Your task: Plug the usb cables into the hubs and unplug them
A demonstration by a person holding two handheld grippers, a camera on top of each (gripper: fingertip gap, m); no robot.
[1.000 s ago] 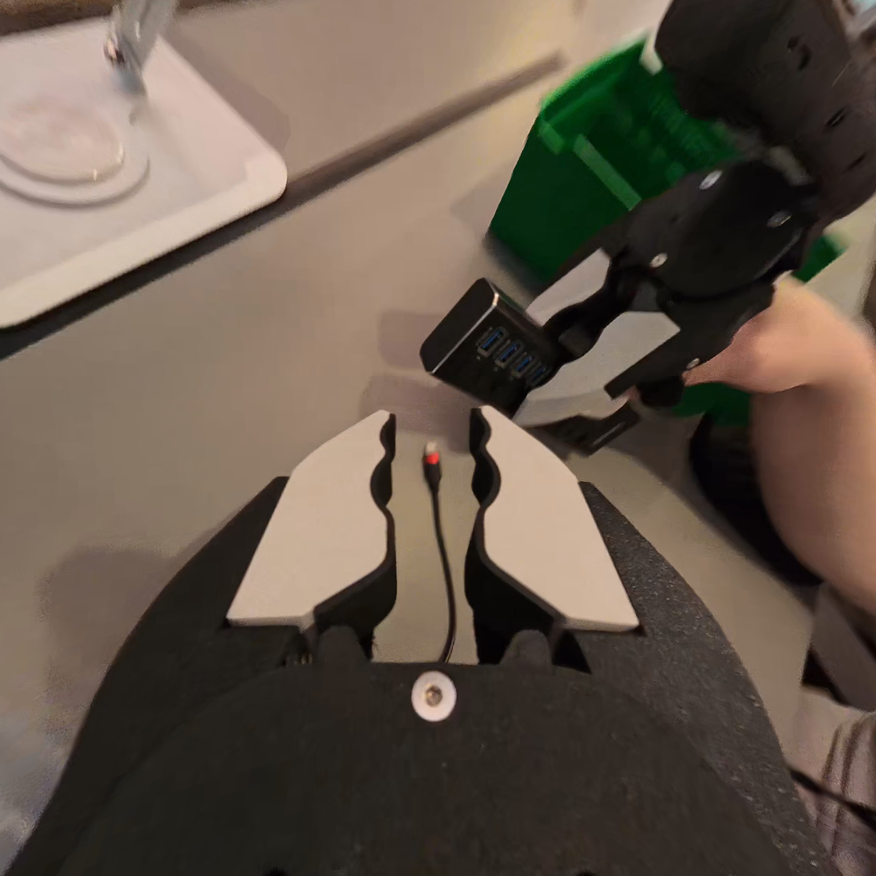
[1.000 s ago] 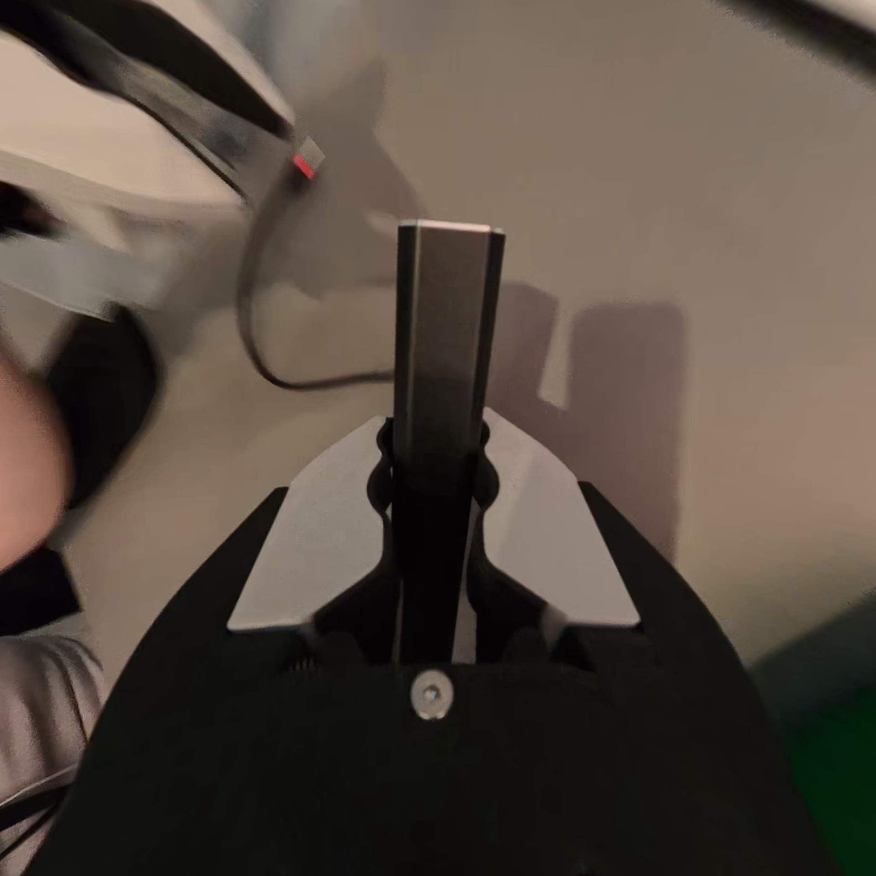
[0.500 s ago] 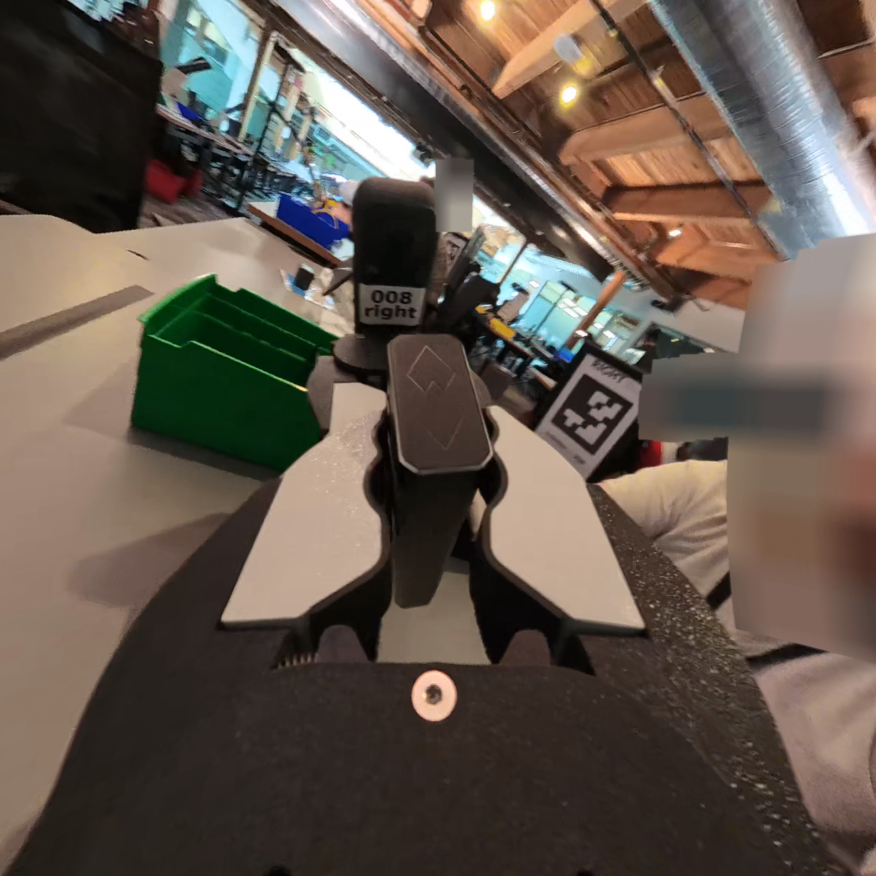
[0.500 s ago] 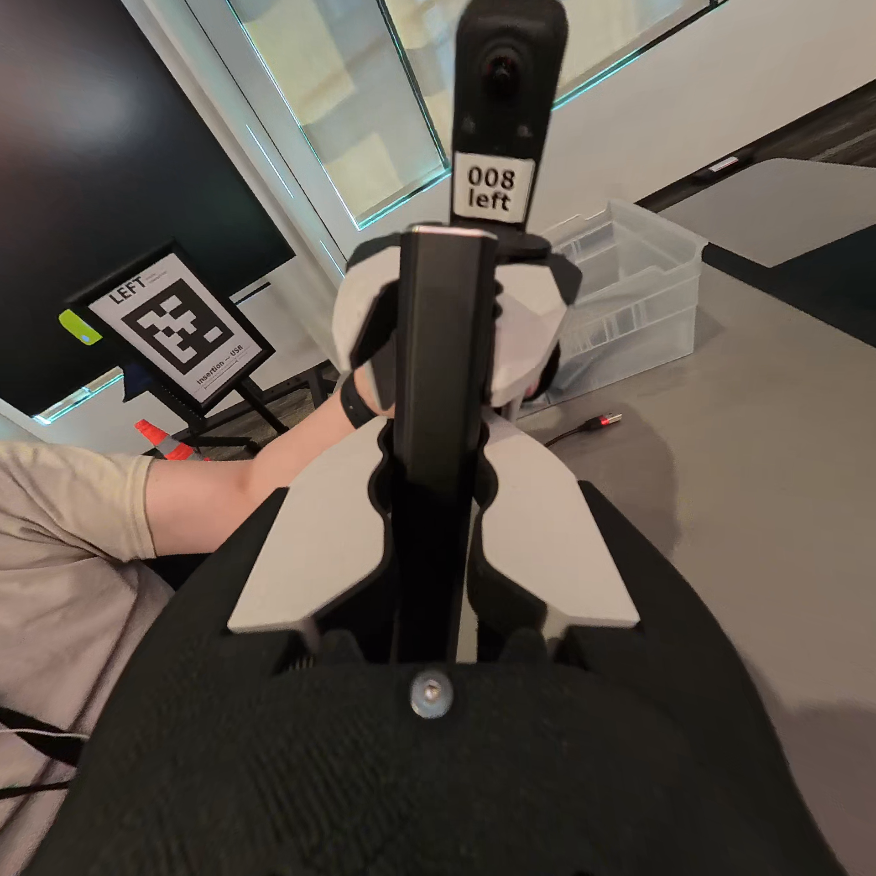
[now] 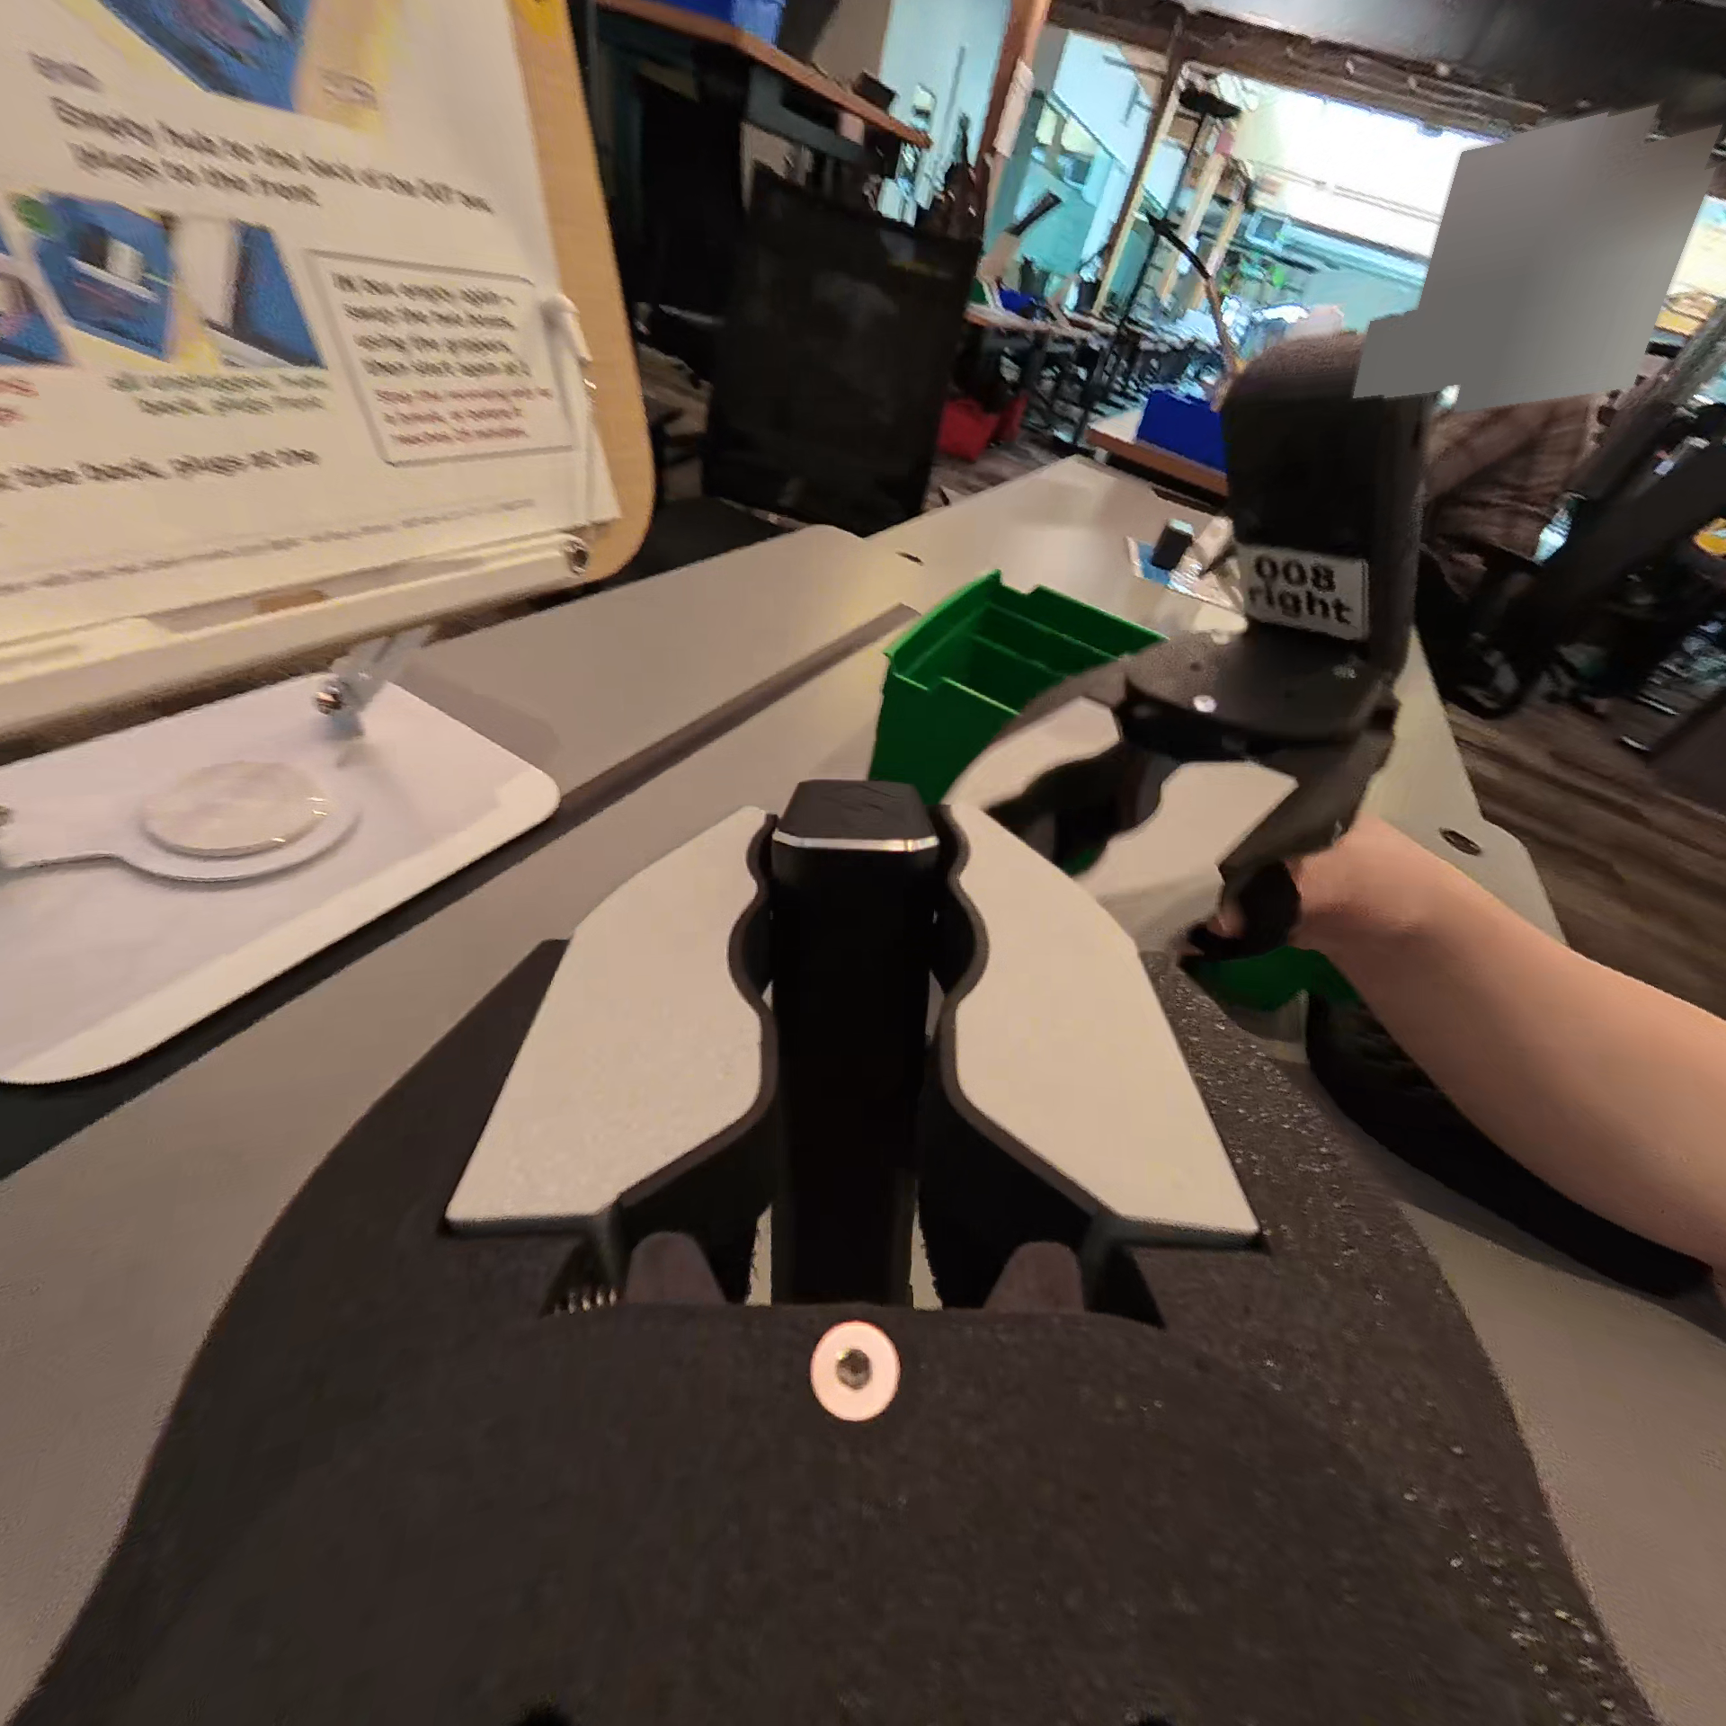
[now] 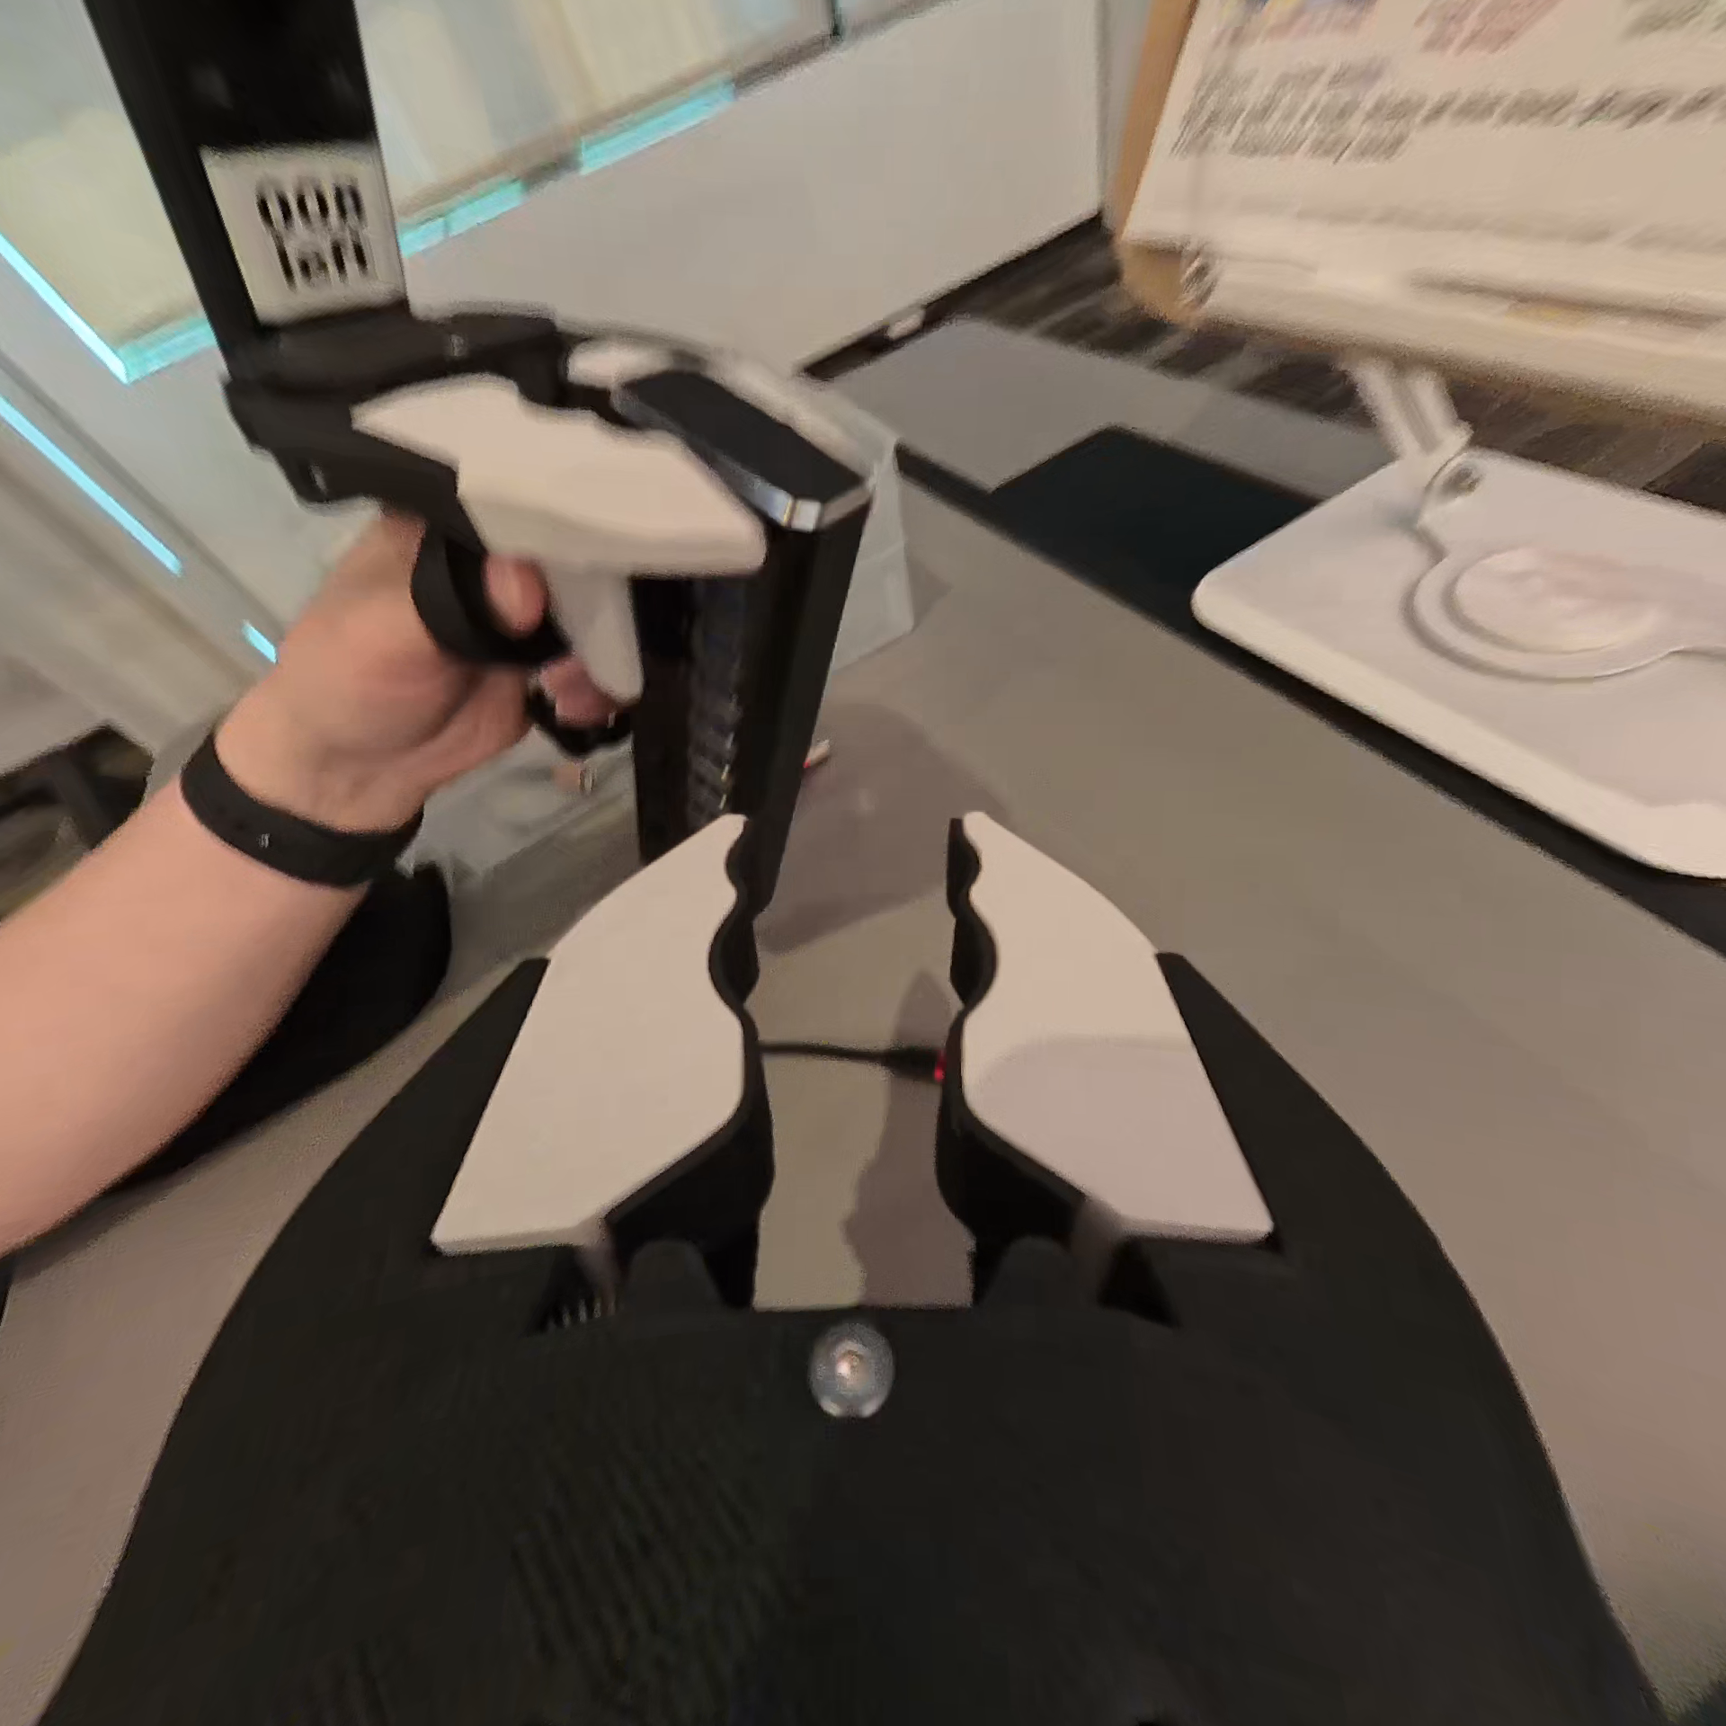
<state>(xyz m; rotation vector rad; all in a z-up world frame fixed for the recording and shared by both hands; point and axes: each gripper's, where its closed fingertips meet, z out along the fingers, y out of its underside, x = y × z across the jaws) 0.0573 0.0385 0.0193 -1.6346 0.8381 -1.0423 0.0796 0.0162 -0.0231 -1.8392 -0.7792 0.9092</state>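
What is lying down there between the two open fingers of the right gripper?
In the right wrist view, a black USB cable with a red-marked plug crosses the grey table between them.

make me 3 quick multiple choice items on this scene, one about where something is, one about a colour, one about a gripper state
1. Where is the black usb hub?
A. in the green bin
B. between the left gripper's fingers
C. on the white stand base

2. What colour is the bin on the table?
A. green
B. blue
C. red

3. What state is the right gripper in?
A. shut on the hub
B. shut on a cable
C. open, holding nothing

Answers:
1. B, the left gripper clamps the hub upright.
2. A, its walls are plainly green in the left wrist view.
3. C, its fingers stand apart, with the cable lying on the table below.
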